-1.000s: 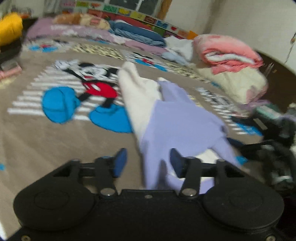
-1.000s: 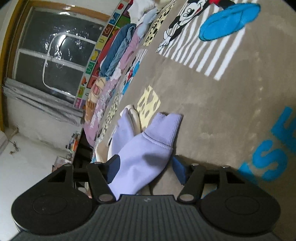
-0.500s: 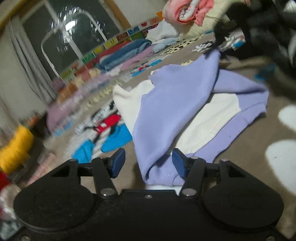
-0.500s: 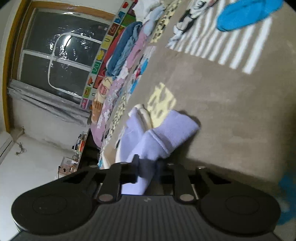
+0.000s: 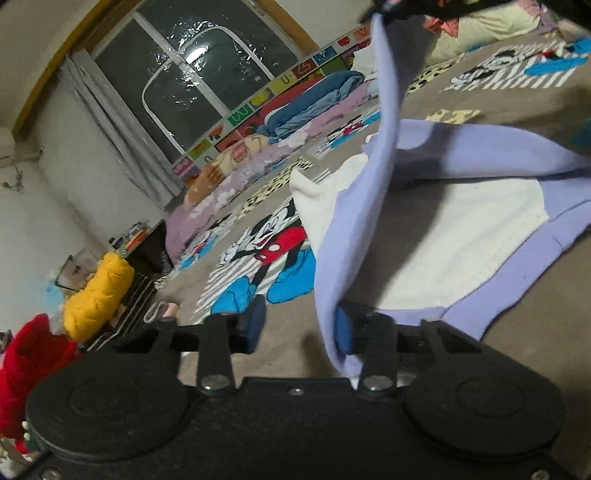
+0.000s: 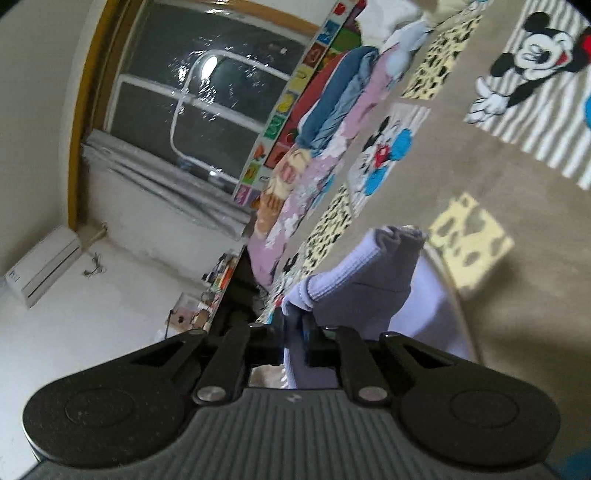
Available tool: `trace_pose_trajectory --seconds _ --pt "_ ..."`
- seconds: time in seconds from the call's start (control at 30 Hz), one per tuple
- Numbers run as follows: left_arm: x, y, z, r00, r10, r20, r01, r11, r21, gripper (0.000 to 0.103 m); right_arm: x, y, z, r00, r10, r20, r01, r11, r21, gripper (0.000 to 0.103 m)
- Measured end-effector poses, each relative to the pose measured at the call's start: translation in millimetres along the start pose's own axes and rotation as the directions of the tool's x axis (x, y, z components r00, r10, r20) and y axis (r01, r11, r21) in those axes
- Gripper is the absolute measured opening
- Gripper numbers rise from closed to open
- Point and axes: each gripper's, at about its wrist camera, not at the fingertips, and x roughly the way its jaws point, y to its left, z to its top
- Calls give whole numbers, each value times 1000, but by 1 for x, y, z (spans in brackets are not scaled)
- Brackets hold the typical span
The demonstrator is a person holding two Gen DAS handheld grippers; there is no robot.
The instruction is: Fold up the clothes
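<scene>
A lavender and white sweatshirt [image 5: 461, 236] lies spread on the brown cartoon-print bedspread [image 5: 535, 369]. One lavender sleeve [image 5: 384, 110] is pulled up off it toward the top of the left wrist view. My right gripper [image 6: 295, 328] is closing, its pads pinching that sleeve just behind the ribbed cuff [image 6: 343, 273]. My left gripper [image 5: 298, 326] sits low at the garment's near edge. Its jaws are closing with a gap still between them. A hanging lavender fold [image 5: 332, 295] rests against the right pad only.
Folded blankets [image 5: 314, 99] line the bed's far side under a dark window [image 5: 207, 62]. Pink and cream quilts [image 5: 480, 22] are piled at the far right. A yellow jacket [image 5: 99, 291] and a red garment [image 5: 29, 354] lie left, beside the bed.
My right gripper shut on the sleeve near its cuff and lifted it off the bedspread. My left gripper swung round and rolled to the garment's near edge, and its jaws have narrowed.
</scene>
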Motion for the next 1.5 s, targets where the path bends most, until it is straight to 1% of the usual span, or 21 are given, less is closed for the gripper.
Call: trace_pose_trajectory --seconds 0.03,0.07,0.17,0.3,0.43,0.53,0.67,0.9,0.93,1.03,1.1,1.13,1.2,1.23,1.27,1.3,1.37,1.43,1.5 --pt "0 -2 0 1000 -5 -11 5 1000 1 17 0 3 -2 1000 1 -5 -1 1000 -14 10" --pt "-1 -6 -3 1000 -4 -25 4 1000 10 10 -1 7 -3 1000 1 -10 -2 1000 -27 10" --pt "2 -10 -7 999 -6 -47 7 999 35 6 -5 11 -8 1000 -5 -19 4 998 -57 9" --pt "0 -17 -9 999 -5 -50 9 997 75 5 -20 -1 -15 999 -31 -14 30 997 -70 7" --pt "-1 -24 -11 998 -5 -55 11 993 120 3 -36 -29 -22 997 -74 3 74 996 -40 5" --pt "0 -25 -12 999 -6 -53 14 990 140 2 -51 -51 -32 997 -80 12 80 997 -6 4" --pt "0 -26 -13 999 -10 -50 18 987 160 1 -64 -69 -44 995 -100 24 100 995 3 4" --pt "-2 -30 -14 999 -8 -34 15 978 209 0 -79 -95 -57 990 -130 62 126 990 66 4" --pt "-1 -30 -14 999 -11 -35 18 977 213 0 -77 -100 -59 988 -146 50 142 987 72 4" --pt "-3 -26 -13 998 -45 -42 53 974 218 0 -72 -118 -64 981 -193 5 192 977 97 4" --pt "-6 -19 -9 995 -88 -55 97 973 210 2 -72 -124 -66 983 -182 4 180 977 112 4" --pt "-8 -12 -7 991 -118 -61 128 973 194 3 -71 -124 -67 984 -180 7 178 979 103 4" --pt "-14 4 -1 979 -193 -71 202 969 144 15 -68 -124 -66 986 -168 4 166 981 102 5" --pt "-20 16 3 968 -242 -66 248 963 109 21 -67 -126 -65 987 -160 3 158 981 108 6" --pt "-26 30 7 956 -287 -61 291 954 68 30 -66 -128 -65 989 -147 3 146 983 115 7" --pt "-30 43 10 948 -315 -53 317 948 19 33 -66 -129 -63 991 -136 6 134 984 122 7" --pt "-32 76 12 937 -347 -37 341 932 -125 34 -67 -133 -62 993 -115 8 113 985 133 7" --pt "-25 99 10 938 -346 -38 330 918 -219 34 -68 -136 -60 996 -94 11 91 985 149 8" --pt "-10 116 6 938 -341 -61 308 902 -303 33 -68 -137 -59 996 -83 12 80 984 161 12"
